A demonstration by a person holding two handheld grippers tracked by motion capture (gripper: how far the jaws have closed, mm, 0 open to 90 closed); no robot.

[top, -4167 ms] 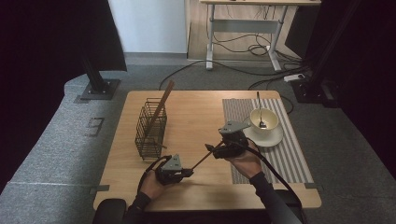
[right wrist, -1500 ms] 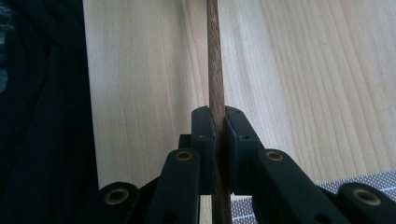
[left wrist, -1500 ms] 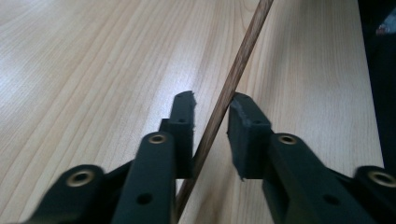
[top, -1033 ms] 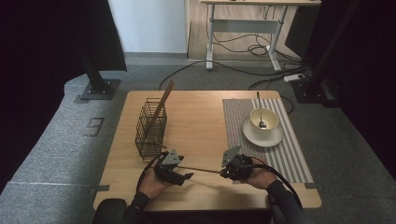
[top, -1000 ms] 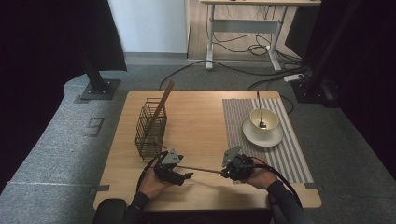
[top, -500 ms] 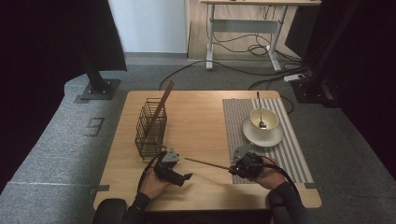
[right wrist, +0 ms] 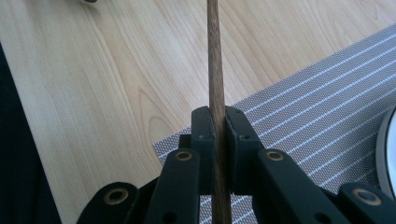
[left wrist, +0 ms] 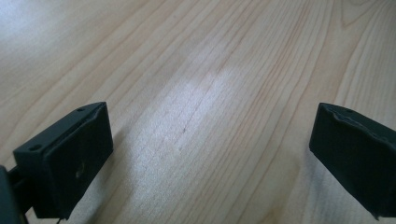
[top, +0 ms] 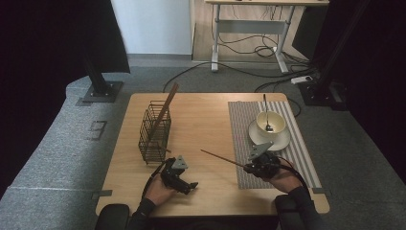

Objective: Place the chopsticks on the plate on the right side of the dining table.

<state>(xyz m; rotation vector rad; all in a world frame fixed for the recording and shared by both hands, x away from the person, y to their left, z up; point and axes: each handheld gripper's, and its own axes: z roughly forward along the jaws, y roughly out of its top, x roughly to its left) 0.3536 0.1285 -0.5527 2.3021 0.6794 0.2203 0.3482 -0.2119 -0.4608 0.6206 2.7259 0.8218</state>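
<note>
Over on the left of the tabletop (top: 206, 120), the wire basket (top: 154, 132) is standing with one brown stick (top: 165, 109) leaning out of it, well apart from anything I am carrying. Just beside it, nearer me, my left gripper (top: 184, 184) is hovering low over bare wood; its fingers (left wrist: 70, 161) have just been opening and are now standing spread wide, nothing between them. That hand is no longer backing anything up, so from here it is all on the other side.

Moving right, the chopstick (top: 223, 158) is sticking out over the tabletop, its free tip pointing toward the basket side. My right gripper (top: 258, 166) is pinching it near one end, fingers (right wrist: 203, 140) pressed tight on the thin shaft, over the near edge of the striped placemat (top: 242, 139). I am judging the main risk right here: such a long, slim stick held at one end by one narrow pinch may be pivoting or sliding in the pads if I swing too fast. Its far tip could also be catching the tabletop and levering loose.

Farther right, the cup (top: 270, 122) is sitting on its saucer (top: 282, 141), close behind my right hand; a careless lift could be knocking them.
</note>
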